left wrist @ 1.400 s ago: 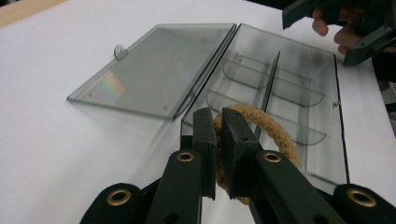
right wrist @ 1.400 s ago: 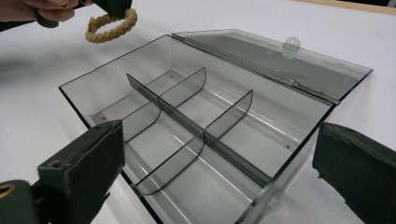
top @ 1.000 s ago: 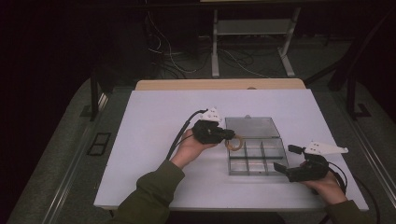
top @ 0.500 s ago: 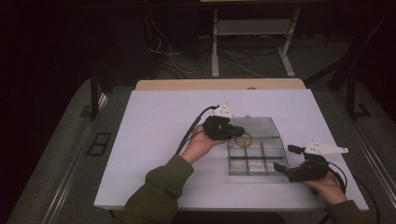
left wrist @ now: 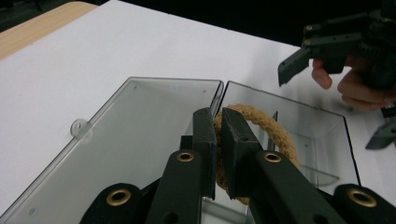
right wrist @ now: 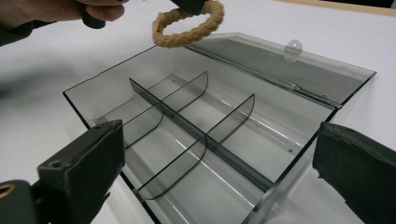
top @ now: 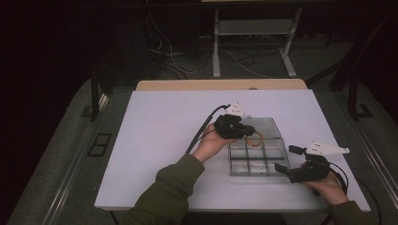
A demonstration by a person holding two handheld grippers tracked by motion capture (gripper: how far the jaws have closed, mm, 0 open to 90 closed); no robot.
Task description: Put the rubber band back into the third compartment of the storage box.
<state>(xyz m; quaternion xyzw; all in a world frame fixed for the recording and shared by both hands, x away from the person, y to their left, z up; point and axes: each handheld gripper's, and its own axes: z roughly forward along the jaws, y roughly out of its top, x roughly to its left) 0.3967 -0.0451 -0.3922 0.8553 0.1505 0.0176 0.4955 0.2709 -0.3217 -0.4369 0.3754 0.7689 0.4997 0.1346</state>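
Left gripper [left wrist: 218, 140] clamped on rope ring [left wrist: 261, 140] above open box [right wrist: 196, 140]; ring judged light, soft, grippy, best pinched across its cord. Right gripper [right wrist: 215, 172] jaws apart.

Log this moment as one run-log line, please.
left claw: shut on tan braided rope ring, above clear divided plastic box | right claw: open, at box's near edge

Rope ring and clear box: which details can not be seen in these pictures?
- Rope ring: in the left gripper view, its near part is hidden by the left gripper.
- Clear box: in the right gripper view, its near corner is cut off by the bottom edge.
- High view: dividers too small to count.
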